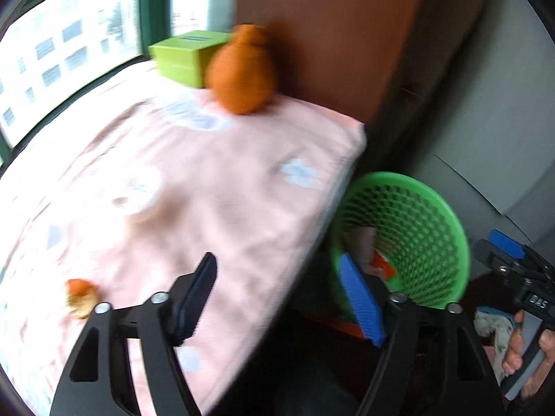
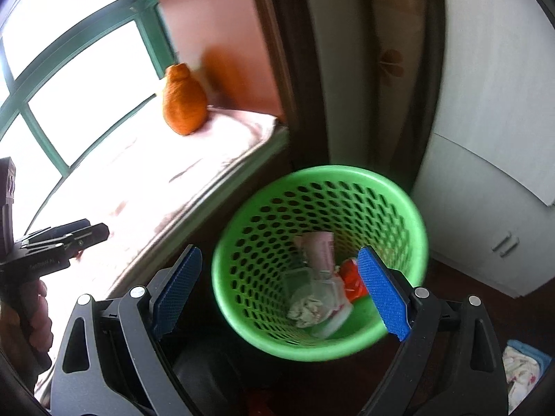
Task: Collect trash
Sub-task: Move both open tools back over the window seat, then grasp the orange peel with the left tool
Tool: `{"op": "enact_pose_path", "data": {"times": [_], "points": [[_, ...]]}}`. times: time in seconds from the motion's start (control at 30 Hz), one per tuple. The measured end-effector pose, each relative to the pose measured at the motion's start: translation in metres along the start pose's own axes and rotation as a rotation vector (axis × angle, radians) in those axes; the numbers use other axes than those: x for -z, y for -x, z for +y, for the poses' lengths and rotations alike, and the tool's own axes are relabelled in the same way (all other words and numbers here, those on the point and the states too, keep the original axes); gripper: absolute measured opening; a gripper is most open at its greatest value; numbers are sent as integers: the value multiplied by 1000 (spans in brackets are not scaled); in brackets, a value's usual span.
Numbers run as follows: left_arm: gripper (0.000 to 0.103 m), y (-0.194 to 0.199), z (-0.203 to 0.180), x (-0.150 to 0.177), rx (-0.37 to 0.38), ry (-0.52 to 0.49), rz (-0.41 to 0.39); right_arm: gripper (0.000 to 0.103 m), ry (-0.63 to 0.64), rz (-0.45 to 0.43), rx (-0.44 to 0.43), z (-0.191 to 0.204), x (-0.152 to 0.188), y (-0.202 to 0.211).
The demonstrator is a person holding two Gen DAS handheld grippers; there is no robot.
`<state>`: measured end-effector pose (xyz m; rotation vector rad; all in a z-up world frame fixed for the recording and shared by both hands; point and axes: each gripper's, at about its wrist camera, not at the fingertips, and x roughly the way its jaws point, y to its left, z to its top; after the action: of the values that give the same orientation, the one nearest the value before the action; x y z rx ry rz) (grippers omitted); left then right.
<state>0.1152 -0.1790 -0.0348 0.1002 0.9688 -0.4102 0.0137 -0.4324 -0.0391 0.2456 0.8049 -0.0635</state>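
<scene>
A green mesh basket point(image 2: 326, 170) stands on the floor beside the pink-covered ledge point(image 1: 225, 180). In it lie a pink wrapper point(image 2: 321, 249), a red wrapper point(image 2: 352, 277) and crumpled paper point(image 2: 307, 308). My right gripper point(image 2: 281, 287) hangs open over the basket with nothing between its blue pads. My left gripper point(image 1: 281, 294) is open and empty over the ledge's edge, with the basket point(image 1: 447, 208) to its right. An orange peel scrap point(image 1: 80, 296) and a white cup-like item point(image 1: 140, 190) lie on the cloth.
An orange knitted pouch point(image 1: 242, 72) and a green box point(image 1: 184, 55) sit at the ledge's far end by the window. A white cabinet point(image 2: 485, 208) stands behind the basket. A hand point(image 1: 520, 350) holds the right gripper's handle. A patterned cloth point(image 2: 520, 364) lies on the floor.
</scene>
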Motion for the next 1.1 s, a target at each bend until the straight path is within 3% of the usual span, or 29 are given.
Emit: {"op": "enact_pose_path", "data": {"times": [0.4,0.6,0.77,0.87,1.0,1.1], "points": [[72,3,128,20,-211,180,5,90,97,21,-90,66,-14,-18],[72,-12,172,36,-197,291,63,91,152,43,-124,99,-15,-31],[72,-20,182,42,-177,326,64,91,180,54,-147,122,-17,-38],[66,-23,181,42,-176,318,63,91,191,63,-155,131,-19,-44],[47,-24,182,45,-178,305,58,91,213,76,-169,143,-18,-48],[38,-18,183,47,-161,306,40,90,231,86,-185,154,-17,-53]]}}
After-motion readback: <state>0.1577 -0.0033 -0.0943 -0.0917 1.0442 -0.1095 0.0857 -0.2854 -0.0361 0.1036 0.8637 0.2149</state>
